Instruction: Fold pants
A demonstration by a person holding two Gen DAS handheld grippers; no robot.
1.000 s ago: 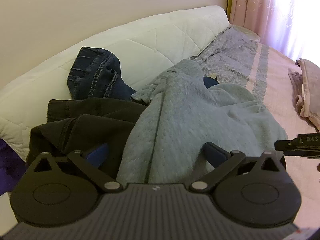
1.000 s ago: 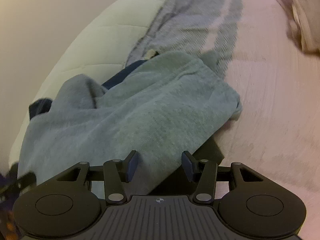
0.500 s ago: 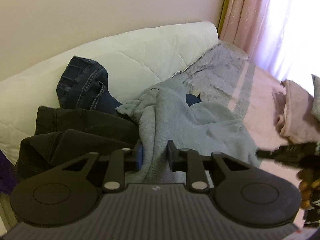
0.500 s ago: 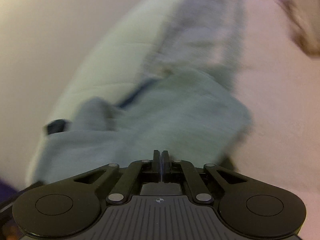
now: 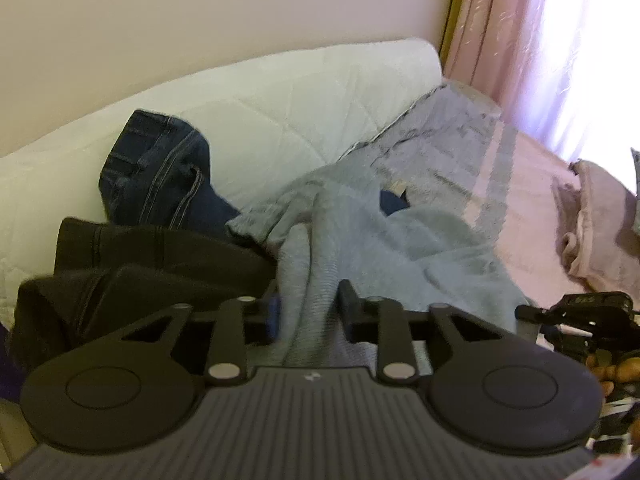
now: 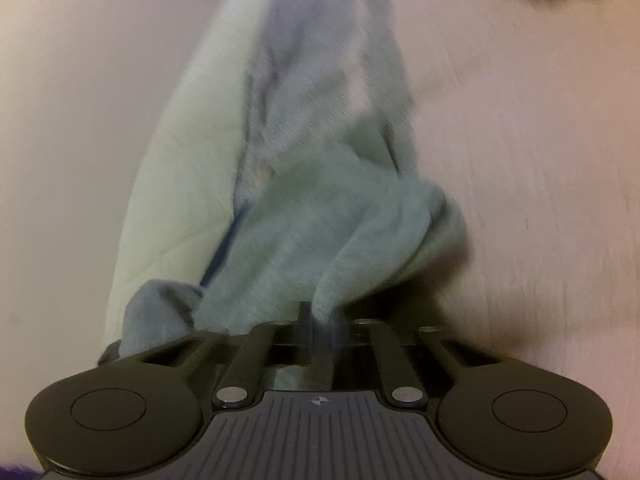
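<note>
Jeans, black trousers beside grey pants

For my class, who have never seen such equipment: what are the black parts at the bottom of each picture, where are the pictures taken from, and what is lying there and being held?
No robot is here. A person holds a two-finger gripping tool in each hand, and a camera on each looks forward along its fingers.

The left camera shows the left tool closed on a fold of the grey sweatpants. They lie on a bed with a pink cover, beside dark jeans, a black garment and a white quilted cushion. The right tool shows at the edge.

The right camera, blurred, shows the right tool pinching another part of the sweatpants.
</note>
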